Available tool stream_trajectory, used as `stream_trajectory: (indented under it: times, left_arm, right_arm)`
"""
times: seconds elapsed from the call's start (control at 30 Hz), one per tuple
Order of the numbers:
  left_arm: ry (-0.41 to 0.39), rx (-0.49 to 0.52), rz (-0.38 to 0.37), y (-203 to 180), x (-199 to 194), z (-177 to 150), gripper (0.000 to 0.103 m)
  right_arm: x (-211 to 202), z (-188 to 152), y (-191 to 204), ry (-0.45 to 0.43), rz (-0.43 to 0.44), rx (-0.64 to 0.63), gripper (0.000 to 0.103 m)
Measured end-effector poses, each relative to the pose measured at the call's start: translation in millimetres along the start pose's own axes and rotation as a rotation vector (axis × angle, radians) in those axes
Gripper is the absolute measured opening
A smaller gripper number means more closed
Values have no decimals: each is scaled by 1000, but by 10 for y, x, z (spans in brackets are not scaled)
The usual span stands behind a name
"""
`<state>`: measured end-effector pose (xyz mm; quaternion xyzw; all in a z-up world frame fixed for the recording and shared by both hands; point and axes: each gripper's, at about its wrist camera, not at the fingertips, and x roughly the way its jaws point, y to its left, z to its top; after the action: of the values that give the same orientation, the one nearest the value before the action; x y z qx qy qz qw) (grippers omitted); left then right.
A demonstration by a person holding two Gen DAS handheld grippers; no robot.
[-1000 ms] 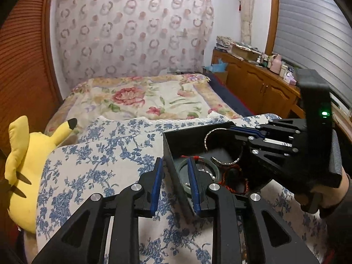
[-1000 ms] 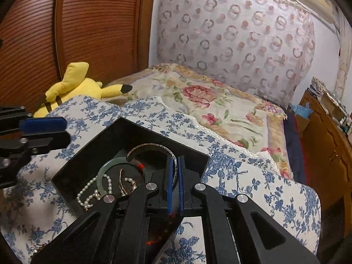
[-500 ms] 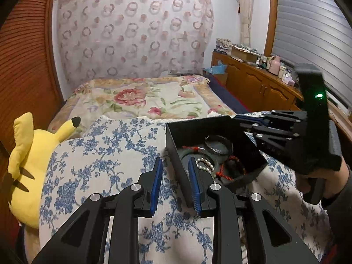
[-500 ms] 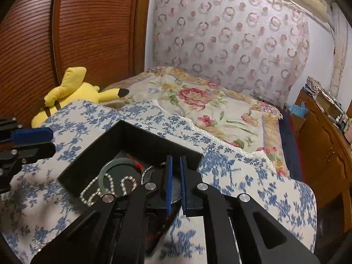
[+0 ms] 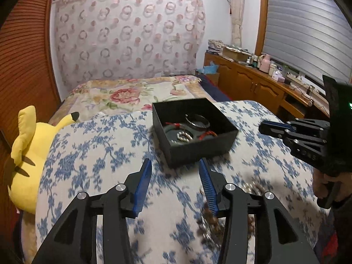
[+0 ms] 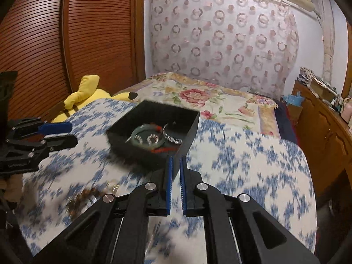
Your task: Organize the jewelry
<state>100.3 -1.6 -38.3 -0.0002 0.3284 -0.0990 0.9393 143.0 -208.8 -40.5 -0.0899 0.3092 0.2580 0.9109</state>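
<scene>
A black open box sits on the blue-flowered cloth and holds a silver bangle, a green bangle, pearls and red cords. It also shows in the right wrist view. My left gripper is open and empty, just short of the box's near corner. My right gripper has its jaws a narrow gap apart with nothing between them, at the box's near right corner; it also shows in the left wrist view. Brown beads and a chain lie blurred on the cloth under my left gripper, also seen in the right wrist view.
A yellow plush toy lies at the left edge of the cloth. A floral bed lies beyond. A wooden cabinet with clutter runs along the right wall. A wooden slatted door stands on the left.
Both grippers have pulled back from the box. The right gripper let go of the silver bangle, which now lies in the box. The left jaws have opened wider.
</scene>
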Motion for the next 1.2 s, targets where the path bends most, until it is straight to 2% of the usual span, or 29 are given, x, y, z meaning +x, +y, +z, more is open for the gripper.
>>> stream_trajectory:
  times: [0.03, 0.07, 0.13, 0.33, 0.43, 0.5, 0.8, 0.9, 1.0, 1.07, 1.2]
  left_arm:
    - [2, 1, -5, -22, -20, -32, 54]
    - [3, 3, -14, -52, -51, -83, 56]
    - [12, 9, -20, -92, -84, -154, 57]
    - [40, 25, -35, -206, -145, -353, 60]
    - [48, 35, -28, -266, -154, -431, 78]
    - [55, 41, -28, -296, -148, -465, 79]
    - [94, 71, -18, -446, -44, -574, 81]
    - [101, 91, -22, -518, -21, -587, 72]
    - [114, 106, -25, -576, 14, -594, 56]
    - [120, 109, -29, -599, 32, -603, 42]
    - [134, 118, -24, -620, 73, -615, 29]
  right_arm:
    - [-33, -50, 10, 2, 1, 5, 9]
    - [-84, -129, 23, 8, 4, 14, 9]
    - [-143, -254, 44, 23, 7, 26, 9]
    - [-267, -645, 85, 68, 12, 63, 24]
    - [-258, -811, 119, 104, 16, 67, 37]
    - [-257, -879, 132, 117, 6, 60, 44]
    - [-269, -990, 141, 120, 19, 75, 45]
    - [-279, -990, 162, 108, 9, 66, 45]
    - [-295, -999, 157, 99, 8, 74, 45]
    - [-295, -998, 143, 97, 8, 82, 45]
    - [-293, -998, 142, 93, 11, 84, 45]
